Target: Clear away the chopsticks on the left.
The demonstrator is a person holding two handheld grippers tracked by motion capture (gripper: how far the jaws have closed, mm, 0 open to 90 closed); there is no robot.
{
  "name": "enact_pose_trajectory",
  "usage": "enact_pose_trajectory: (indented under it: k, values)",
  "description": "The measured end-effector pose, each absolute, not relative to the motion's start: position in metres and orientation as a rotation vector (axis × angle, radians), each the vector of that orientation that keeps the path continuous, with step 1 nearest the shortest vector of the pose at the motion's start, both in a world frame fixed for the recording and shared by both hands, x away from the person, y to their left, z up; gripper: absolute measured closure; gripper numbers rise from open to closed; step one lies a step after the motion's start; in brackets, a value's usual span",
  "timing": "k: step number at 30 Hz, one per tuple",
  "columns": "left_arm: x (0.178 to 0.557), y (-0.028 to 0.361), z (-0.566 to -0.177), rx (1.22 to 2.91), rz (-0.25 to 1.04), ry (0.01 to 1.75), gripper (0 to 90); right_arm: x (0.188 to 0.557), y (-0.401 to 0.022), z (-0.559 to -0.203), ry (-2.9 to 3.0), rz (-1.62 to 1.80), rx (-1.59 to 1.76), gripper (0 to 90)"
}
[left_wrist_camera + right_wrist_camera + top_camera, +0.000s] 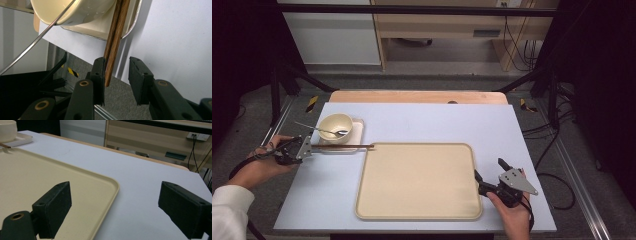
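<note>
While jaws gape, chopsticks [113,45] touch one left tool [117,80] pad.

A: What carries the things?
B: A table [422,120] with a pale blue-grey top and a wooden strip along its far edge.

A: What lies directly on it?
B: A large beige tray [417,210] near the front, and a small cream tray [358,131] at far left, just beside the large one's corner.
</note>
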State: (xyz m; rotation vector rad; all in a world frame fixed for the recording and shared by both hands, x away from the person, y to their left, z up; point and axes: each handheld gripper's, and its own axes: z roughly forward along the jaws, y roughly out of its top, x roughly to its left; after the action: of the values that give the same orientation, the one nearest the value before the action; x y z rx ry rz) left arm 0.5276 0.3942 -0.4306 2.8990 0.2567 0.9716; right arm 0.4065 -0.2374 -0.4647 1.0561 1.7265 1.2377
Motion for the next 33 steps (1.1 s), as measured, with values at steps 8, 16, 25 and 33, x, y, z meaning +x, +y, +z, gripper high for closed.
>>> enact_pose_trajectory:
  k: [8, 16, 25, 33]
  values:
    - [0.532, 0.387, -0.436, 2.947, 0.969, 0.200, 67.9, 0.406, -0.236, -0.465, 1.737, 1.237, 1.052, 12.2]
    - [0.536, 0.386, -0.437, 2.944, 0.989, 0.195, 67.9, 0.407, -0.236, -0.466, 1.744, 1.239, 1.054, 12.2]
    - [0.539, 0.385, -0.441, 2.969, 0.971, 0.184, 68.2, 0.407, -0.235, -0.466, 1.752, 1.237, 1.057, 12.3]
    - [0.542, 0.382, -0.443, 2.990, 0.958, 0.159, 68.9, 0.406, -0.235, -0.466, 1.753, 1.237, 1.058, 12.3]
